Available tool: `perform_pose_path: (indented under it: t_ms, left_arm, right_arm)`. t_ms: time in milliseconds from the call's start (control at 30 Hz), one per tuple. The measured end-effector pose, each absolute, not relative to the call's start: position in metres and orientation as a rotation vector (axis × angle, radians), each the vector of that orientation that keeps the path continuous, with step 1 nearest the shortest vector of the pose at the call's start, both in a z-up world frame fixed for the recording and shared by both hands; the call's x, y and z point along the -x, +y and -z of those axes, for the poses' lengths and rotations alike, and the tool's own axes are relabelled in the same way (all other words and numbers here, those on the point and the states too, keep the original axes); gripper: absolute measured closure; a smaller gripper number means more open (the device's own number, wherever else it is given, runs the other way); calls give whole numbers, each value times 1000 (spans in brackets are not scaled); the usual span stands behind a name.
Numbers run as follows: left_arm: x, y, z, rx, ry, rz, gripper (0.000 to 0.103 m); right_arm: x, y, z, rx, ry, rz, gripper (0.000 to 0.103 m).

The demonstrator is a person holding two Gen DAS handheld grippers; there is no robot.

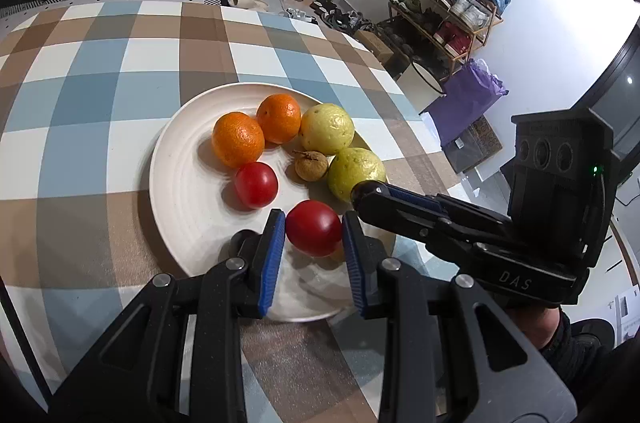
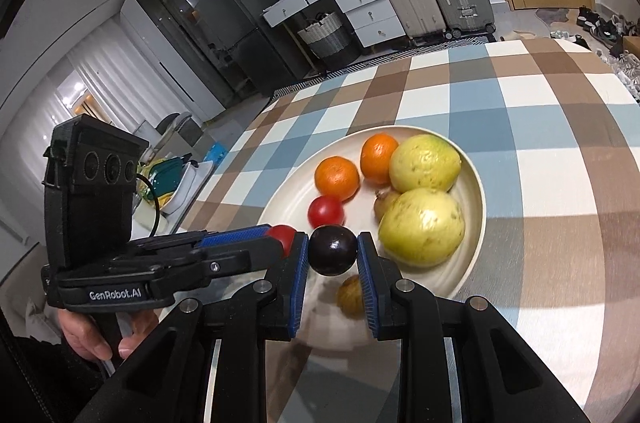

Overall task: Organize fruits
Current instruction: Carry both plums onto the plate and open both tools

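1. Two grips, both loaded: left gripper (image 1: 313, 229) clamped on a red tomato (image 1: 313, 233), right gripper (image 2: 333, 251) clamped on a dark plum (image 2: 333, 251).
2. Both fruits held above the near edge of the white plate (image 1: 176, 183), close beside each other; from the left wrist view, right gripper's tip just right of the tomato and in front of the nearer yellow-green fruit (image 1: 354, 173).
3. Already on the plate: two oranges (image 1: 238, 139) toward the far edge, two yellow-green fruits along the right edge, a second red tomato (image 1: 256, 184) near the middle, a small brown fruit (image 1: 311, 165) between them.
4. Bare plate lies straight ahead and below both tools, mostly along the left edge and near edge.
5. Likely next: lowering and letting go, tomato beside its twin, plum into the near gap.
6. Risk, as a judgement: round fruits rolling off the near rim onto the checked tablecloth (image 1: 100, 103), or the two tools knocking together.
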State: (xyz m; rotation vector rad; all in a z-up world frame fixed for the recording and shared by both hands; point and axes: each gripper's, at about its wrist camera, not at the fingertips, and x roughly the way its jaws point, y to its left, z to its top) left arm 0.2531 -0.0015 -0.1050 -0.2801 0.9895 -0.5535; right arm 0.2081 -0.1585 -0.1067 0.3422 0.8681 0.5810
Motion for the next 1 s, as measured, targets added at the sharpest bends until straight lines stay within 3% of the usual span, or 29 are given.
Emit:
perform_pose_path:
  t_ms: [467, 600, 1000]
  left_arm:
    - [-264, -5, 114, 300, 1002, 547, 77]
    - [-261, -3, 111, 296, 996, 540, 77]
    - [-238, 5, 88, 271, 939, 510, 77]
  right_arm:
    - [-218, -156, 109, -353, 876, -582, 77]
    - [-216, -161, 106, -379, 857, -574, 64]
    - [-199, -165, 88, -357, 794, -549, 63]
